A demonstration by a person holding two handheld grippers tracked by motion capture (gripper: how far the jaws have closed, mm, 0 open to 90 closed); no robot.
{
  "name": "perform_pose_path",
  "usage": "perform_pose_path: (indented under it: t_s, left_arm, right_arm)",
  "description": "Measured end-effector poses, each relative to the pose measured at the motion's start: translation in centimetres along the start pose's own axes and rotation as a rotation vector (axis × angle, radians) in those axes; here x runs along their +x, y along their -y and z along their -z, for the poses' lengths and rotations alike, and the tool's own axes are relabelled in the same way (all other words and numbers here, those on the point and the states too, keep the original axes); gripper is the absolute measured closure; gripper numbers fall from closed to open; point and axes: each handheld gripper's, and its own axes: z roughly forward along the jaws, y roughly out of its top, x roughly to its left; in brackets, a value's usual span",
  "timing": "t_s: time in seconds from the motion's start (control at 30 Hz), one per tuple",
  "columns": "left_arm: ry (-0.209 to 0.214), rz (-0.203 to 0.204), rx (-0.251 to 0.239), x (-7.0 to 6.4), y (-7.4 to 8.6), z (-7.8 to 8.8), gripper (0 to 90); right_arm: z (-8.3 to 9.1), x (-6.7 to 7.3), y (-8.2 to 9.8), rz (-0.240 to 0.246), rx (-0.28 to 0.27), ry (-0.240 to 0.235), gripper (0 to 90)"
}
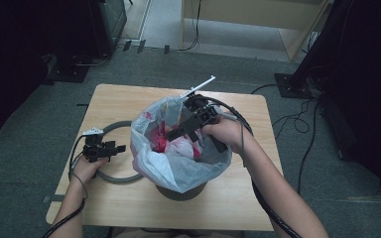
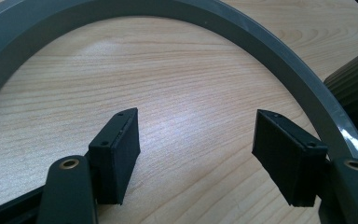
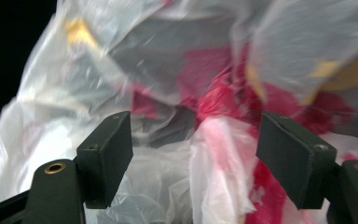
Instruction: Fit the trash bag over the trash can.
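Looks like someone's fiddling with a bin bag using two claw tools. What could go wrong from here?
The plastic bag is thin and crumpled, so the open right gripper reaching into it might snag or tear it. The small bin could also tip if the bag is tugged. The left gripper, open over the grey ring, may nudge it away.

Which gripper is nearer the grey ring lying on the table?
Left. The left gripper sits over the grey ring, jaws open above the table inside its arc. The right gripper is off to the side, open over the plastic bag in the bin.
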Motion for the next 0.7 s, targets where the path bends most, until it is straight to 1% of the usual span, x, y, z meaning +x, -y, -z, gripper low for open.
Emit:
perform_pose_path:
  t_s: [0.1, 0.17, 0.27, 0.3, 0.33, 0.47, 0.57, 0.63, 0.7]
  left_arm:
    - [0.000, 0.000, 0.000, 0.0, 0.0, 0.0, 32.2]
    - [-0.001, 0.000, 0.001, 0.0, 0.0, 0.0, 32.2]
    - [-0.001, 0.000, 0.000, 0.0, 0.0, 0.0, 32.2]
    - [-0.001, 0.000, 0.000, 0.0, 0.0, 0.0, 32.2]
    - [-0.001, -0.001, 0.000, 0.0, 0.0, 0.0, 32.2]
    - [0.000, -0.001, 0.000, 0.0, 0.0, 0.0, 32.2]
    - [0.000, 0.000, 0.000, 0.0, 0.0, 0.0, 32.2]
    - [0.001, 0.000, 0.001, 0.0, 0.0, 0.0, 32.2]
    - [0.002, 0.000, 0.001, 0.0, 0.0, 0.0, 32.2]
  right_arm:
    - [-1.0, 0.3, 0.1, 0.038, 0.050, -0.027, 27.2]
    - [-1.8, 0.5, 0.3, 0.055, 0.082, -0.038, 27.4]
    - [-2.9, 1.0, 0.5, 0.069, 0.120, -0.074, 27.4]
    - [-3.3, 1.2, 0.5, 0.070, 0.134, -0.076, 27.4]
    - [-3.7, 1.3, 0.5, 0.084, 0.145, -0.079, 27.4]
    - [-5.2, 1.7, 0.4, 0.087, 0.185, -0.073, 27.4]
    - [-6.4, 1.8, 0.4, 0.094, 0.206, -0.075, 27.3]
    - [-7.1, 1.9, 0.4, 0.090, 0.221, -0.070, 27.4]
    - [-7.8, 1.7, 0.4, 0.098, 0.229, -0.063, 27.4]
